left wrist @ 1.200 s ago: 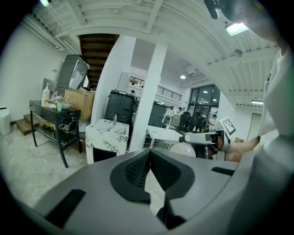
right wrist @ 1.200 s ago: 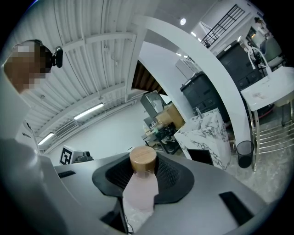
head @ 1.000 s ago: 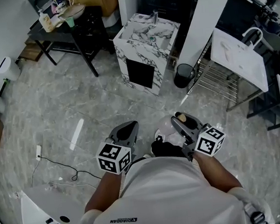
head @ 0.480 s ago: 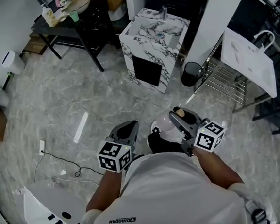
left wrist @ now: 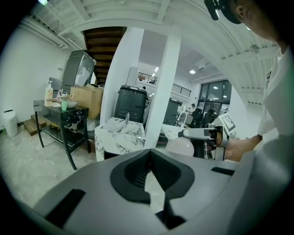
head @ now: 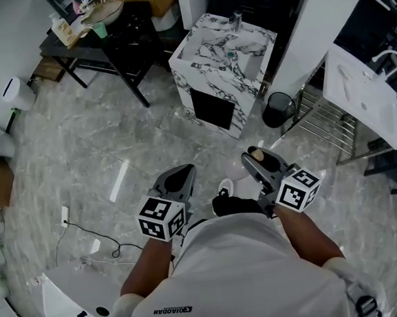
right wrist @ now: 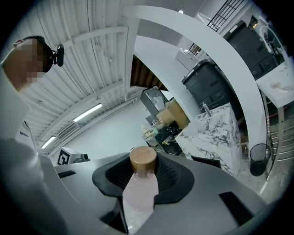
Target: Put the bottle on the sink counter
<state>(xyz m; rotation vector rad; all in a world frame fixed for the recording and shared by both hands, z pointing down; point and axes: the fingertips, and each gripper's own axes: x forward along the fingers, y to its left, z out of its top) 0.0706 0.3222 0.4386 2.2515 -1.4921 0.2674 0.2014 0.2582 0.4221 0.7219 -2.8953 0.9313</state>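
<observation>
A pale pink bottle (right wrist: pixel 139 195) with a brown cap (head: pixel 256 157) lies along the jaws of my right gripper (right wrist: pixel 143 169), which is shut on it. In the head view that right gripper (head: pixel 254 156) is held over the floor, pointing toward the marble sink counter (head: pixel 225 47), and a stretch of floor lies between them. My left gripper (head: pixel 184 170) hangs beside it at the same height. Its jaws meet at the tips (left wrist: pixel 149 153) with nothing between them. The sink counter (left wrist: pixel 120 133) also shows ahead in both gripper views (right wrist: pixel 216 130).
A black table (head: pixel 108 32) with bottles and a bowl stands left of the sink. A black bin (head: pixel 279 108) and a wire rack (head: pixel 327 126) stand to its right. A cable (head: pixel 88 234) and a white unit (head: pixel 68 305) lie on the floor at the lower left.
The sink counter, bin and table have drawn closer as the person walked toward them. Both grippers moved forward together, and the bottle stayed in the right one.
</observation>
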